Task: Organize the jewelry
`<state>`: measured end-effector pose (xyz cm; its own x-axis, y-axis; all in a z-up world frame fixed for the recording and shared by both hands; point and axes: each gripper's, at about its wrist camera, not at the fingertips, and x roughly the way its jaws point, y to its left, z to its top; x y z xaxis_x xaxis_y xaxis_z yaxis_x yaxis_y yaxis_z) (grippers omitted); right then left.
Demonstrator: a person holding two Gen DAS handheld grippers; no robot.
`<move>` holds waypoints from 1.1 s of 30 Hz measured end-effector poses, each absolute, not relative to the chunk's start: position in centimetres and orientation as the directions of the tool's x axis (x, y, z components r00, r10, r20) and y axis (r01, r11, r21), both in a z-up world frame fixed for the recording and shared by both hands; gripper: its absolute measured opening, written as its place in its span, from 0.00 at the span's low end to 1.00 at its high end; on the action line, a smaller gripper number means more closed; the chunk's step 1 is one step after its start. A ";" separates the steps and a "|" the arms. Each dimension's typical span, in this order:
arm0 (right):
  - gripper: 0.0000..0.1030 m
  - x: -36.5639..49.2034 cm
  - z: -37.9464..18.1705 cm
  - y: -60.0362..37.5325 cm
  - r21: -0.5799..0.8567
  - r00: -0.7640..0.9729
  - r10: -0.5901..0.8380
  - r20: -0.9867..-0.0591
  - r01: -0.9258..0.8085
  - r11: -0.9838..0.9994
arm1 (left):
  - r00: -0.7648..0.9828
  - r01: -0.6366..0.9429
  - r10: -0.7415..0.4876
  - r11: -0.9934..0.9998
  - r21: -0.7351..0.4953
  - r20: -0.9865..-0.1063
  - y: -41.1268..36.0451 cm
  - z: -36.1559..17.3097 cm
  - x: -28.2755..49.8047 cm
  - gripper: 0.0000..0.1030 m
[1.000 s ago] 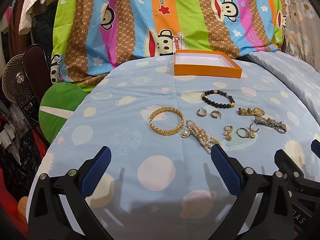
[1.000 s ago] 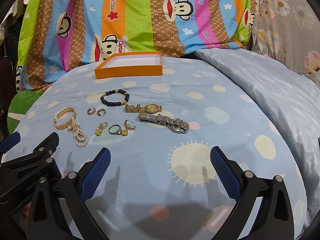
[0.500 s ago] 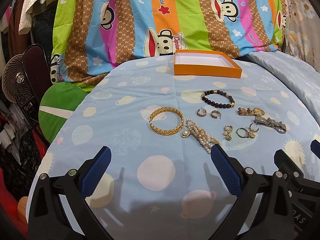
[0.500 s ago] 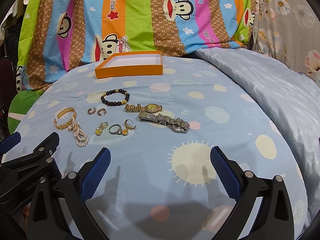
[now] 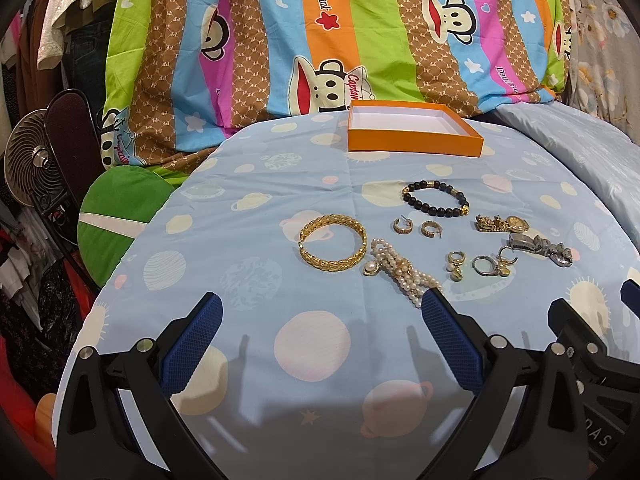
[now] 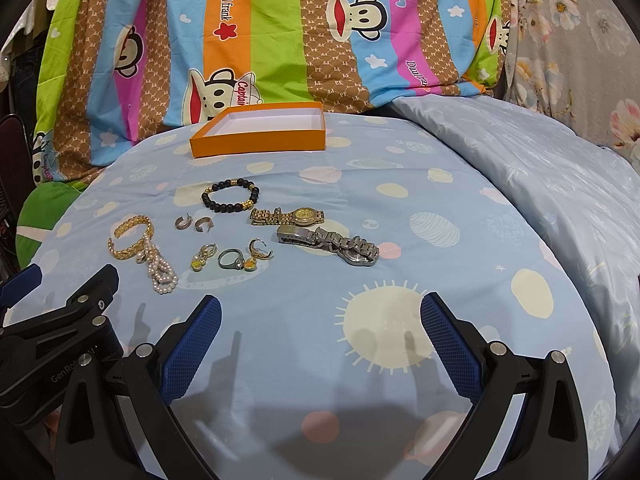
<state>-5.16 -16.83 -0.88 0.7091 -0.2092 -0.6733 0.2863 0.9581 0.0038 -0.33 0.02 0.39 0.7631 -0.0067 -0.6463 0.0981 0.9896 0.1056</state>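
Jewelry lies spread on a blue planet-print sheet (image 5: 248,184). There is a gold bangle (image 5: 333,245), a pearl bracelet (image 5: 400,274), a black bead bracelet (image 5: 435,199), hoop earrings (image 5: 416,228), drop earrings and a ring (image 6: 232,258), a gold watch (image 6: 288,216) and a silver watch (image 6: 332,244). An empty orange box (image 5: 414,142) with a white inside sits behind them (image 6: 258,142). My left gripper (image 5: 320,312) is open and empty, just short of the pearls. My right gripper (image 6: 320,312) is open and empty, in front of the watches.
A striped monkey-print quilt (image 5: 360,40) rises behind the box. A fan (image 5: 36,168) and a green cushion (image 5: 116,208) are off the left edge. A pale blue duvet (image 6: 540,168) is bunched on the right. Each gripper shows at the other view's edge.
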 end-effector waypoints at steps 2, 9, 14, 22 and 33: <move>0.95 -5.2 -0.9 -16.9 0.005 0.709 -0.208 -0.674 0.286 0.958 | 0.763 0.098 -0.007 0.990 0.105 -0.647 0.0 0.4 -0.3 0.95; 0.95 -4.9 -1.4 -16.8 0.025 0.698 -0.179 -0.693 0.271 0.962 | 0.740 0.108 -0.076 0.994 0.006 -0.668 1.1 0.1 0.0 0.95; 0.95 -5.0 -1.6 -17.4 0.044 0.681 -0.147 -0.718 0.255 0.966 | 0.729 0.076 -0.126 0.992 -0.103 -0.672 4.2 0.0 0.1 0.95; 0.95 -3.8 -1.8 -19.8 0.042 0.668 -0.101 -0.738 0.194 0.980 | 0.679 0.134 -0.133 0.989 -0.057 -0.722 5.6 -0.2 1.7 0.95; 0.76 1.4 -2.8 -23.1 0.026 0.612 -0.052 -0.789 0.117 0.993 | 0.664 0.173 -0.120 0.985 -0.004 -0.738 4.8 -1.0 3.6 0.95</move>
<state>1.36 -23.06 -2.77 0.6119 -0.0520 -0.7892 0.1173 0.9928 0.0255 3.57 4.79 -1.01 0.6637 -0.1200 -0.7383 0.1731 0.9849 -0.0044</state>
